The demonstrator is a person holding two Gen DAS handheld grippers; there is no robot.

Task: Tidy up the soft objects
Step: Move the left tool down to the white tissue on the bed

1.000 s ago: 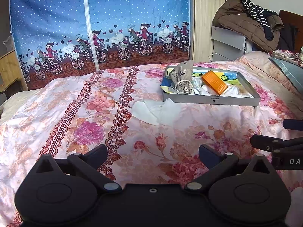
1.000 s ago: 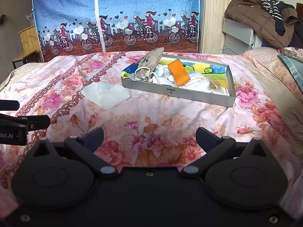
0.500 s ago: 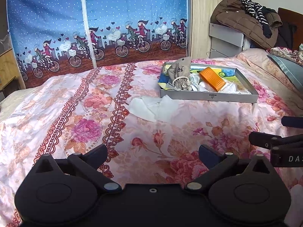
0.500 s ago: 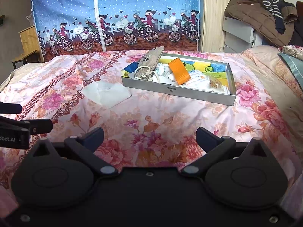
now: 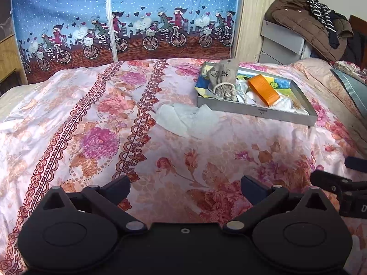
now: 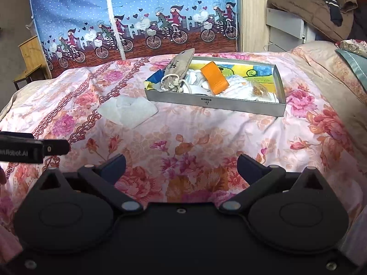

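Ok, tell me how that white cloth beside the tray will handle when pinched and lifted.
The white cloth lies crumpled and flat on the bedspread, so it will probably droop limply. It looks thin, likely light. Folds may open, so one pinched edge could leave the rest trailing.

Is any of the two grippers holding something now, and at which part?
Nothing is held. The left gripper and the right gripper are both open above the bedspread.

Ahead of me: floral bedspread, blue bicycle-print wardrobe cover behind it, brown jacket heaped on grey cabinet at my right.
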